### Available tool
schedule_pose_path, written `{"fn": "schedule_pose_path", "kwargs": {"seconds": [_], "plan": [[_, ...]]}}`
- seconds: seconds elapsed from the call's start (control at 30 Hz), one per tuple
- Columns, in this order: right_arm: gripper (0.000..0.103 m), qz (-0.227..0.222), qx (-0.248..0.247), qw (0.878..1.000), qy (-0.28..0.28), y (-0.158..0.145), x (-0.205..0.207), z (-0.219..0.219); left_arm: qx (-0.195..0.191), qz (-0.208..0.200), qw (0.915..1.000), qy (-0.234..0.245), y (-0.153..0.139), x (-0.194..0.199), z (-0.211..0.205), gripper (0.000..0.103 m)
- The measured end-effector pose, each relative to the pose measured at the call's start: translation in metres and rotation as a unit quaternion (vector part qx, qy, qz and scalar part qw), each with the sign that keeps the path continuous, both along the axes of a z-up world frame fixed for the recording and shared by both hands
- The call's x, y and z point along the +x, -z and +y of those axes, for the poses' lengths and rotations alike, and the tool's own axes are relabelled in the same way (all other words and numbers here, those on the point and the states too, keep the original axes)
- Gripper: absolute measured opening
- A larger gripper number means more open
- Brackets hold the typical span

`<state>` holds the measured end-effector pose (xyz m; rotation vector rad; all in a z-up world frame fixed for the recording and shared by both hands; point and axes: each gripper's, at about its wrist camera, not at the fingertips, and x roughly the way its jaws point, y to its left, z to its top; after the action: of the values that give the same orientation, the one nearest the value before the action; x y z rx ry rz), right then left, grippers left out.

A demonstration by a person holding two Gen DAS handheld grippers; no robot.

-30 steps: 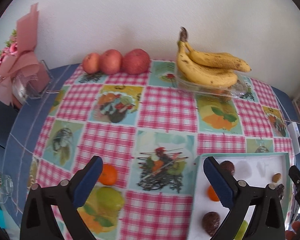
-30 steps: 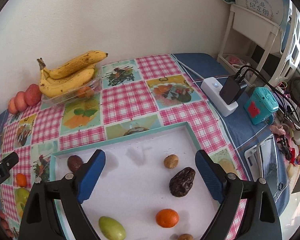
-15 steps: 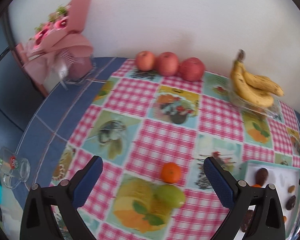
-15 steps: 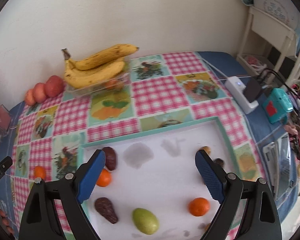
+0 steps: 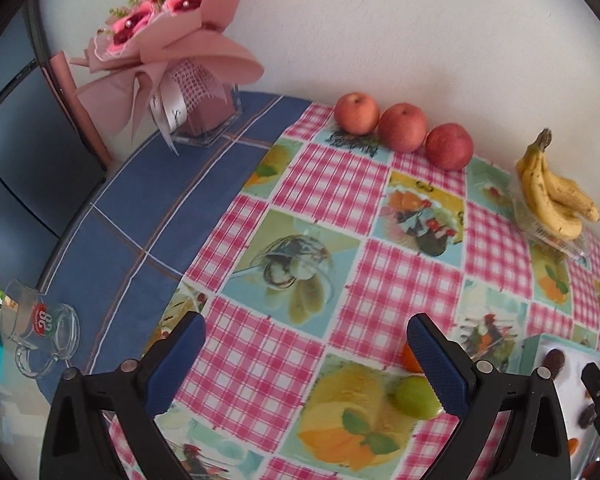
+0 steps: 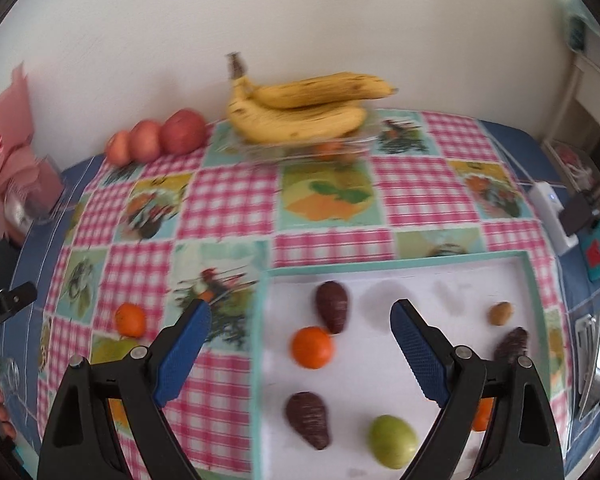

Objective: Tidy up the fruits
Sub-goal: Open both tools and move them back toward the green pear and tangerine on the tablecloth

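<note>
Both claws are seen spread wide with nothing gripped: left claw (image 5: 306, 354), right claw (image 6: 302, 342). Nearest, inside the white tray (image 6: 516, 268), two oranges, one green fruit (image 6: 393, 442), three dark brown fruits and one small tan nut can be counted. Left of the tray, on the checkered tabletop (image 5: 404, 276), one orange (image 6: 130, 320) and one green fruit (image 5: 414, 397) are left loose. A glass mug (image 5: 40, 330) marked "88" is spotted. Farther back, three apples (image 5: 404, 128) are lined up, and one banana bunch (image 6: 300, 108) is piled on a clear container.
</note>
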<state>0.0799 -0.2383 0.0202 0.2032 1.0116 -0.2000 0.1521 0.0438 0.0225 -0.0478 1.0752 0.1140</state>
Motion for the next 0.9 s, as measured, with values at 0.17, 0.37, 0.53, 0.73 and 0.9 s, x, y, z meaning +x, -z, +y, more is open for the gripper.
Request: {"fn": "schedule_pose_path", "kwargs": {"seconds": [0.17,0.37,0.53,0.73,0.9], "plan": [[0.092,0.024,0.013,0.999,-0.036,0.016,0.013,0.033,0.027,0.026,0.9993,0.009,0.015,0.004,0.006,0.102],[0.092,0.044,0.036,0.996,-0.062,0.034,0.022,0.061,0.068,0.053,0.9960,0.021,0.035,0.012,0.013,0.102],[0.092,0.074,0.046,0.994,-0.073,0.056,0.030,0.079,0.077,0.066,0.9947,0.013,0.047,0.016,0.029,0.102],[0.092,0.073,0.064,0.991,-0.093,0.061,0.036,0.101,0.057,0.074,0.9956,0.010,0.056,0.023,0.040,0.102],[0.092,0.094,0.054,0.987,-0.116,0.077,0.041,0.123,0.048,0.075,0.9959,0.016,0.059,0.026,0.044,0.102]]}}
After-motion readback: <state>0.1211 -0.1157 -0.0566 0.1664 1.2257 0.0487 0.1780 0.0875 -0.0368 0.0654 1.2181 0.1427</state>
